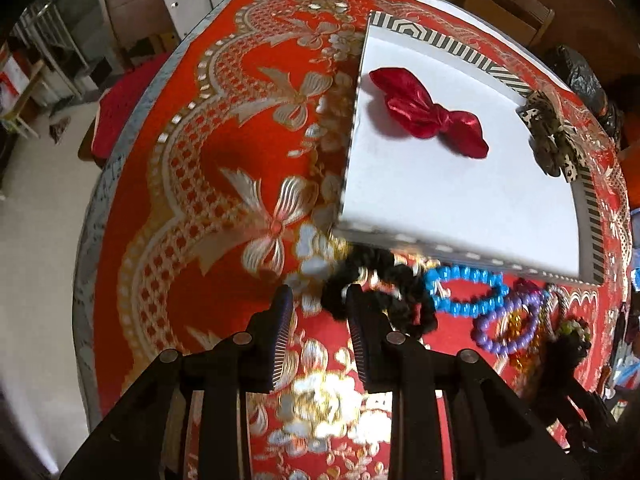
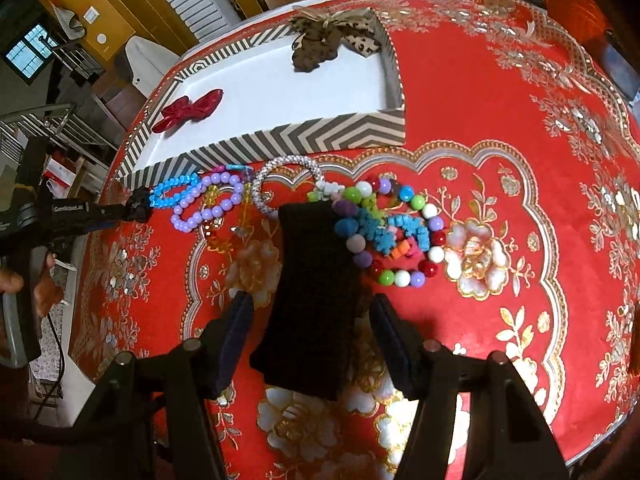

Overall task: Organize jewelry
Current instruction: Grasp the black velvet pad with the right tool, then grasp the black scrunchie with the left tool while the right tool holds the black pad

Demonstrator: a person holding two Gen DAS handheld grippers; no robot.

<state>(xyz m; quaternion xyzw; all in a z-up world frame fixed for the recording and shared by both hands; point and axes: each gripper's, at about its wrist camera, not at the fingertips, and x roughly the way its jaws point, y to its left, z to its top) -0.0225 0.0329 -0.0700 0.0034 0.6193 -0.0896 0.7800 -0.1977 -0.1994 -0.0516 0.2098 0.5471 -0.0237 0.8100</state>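
A home: embroidered tablecloth [image 2: 500, 128] (wooden chairs [image 1: 508, 4] nearby)

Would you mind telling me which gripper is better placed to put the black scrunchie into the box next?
Left. The left gripper is open right at the black scrunchie, beside the striped box. The right gripper straddles the black fabric band, farther off.

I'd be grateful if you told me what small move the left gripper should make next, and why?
Probably shift a little to its right and close. The left gripper is open, and the black scrunchie lies against its right finger rather than between the two. The box holds only the red bow and a leopard bow, so there is room.
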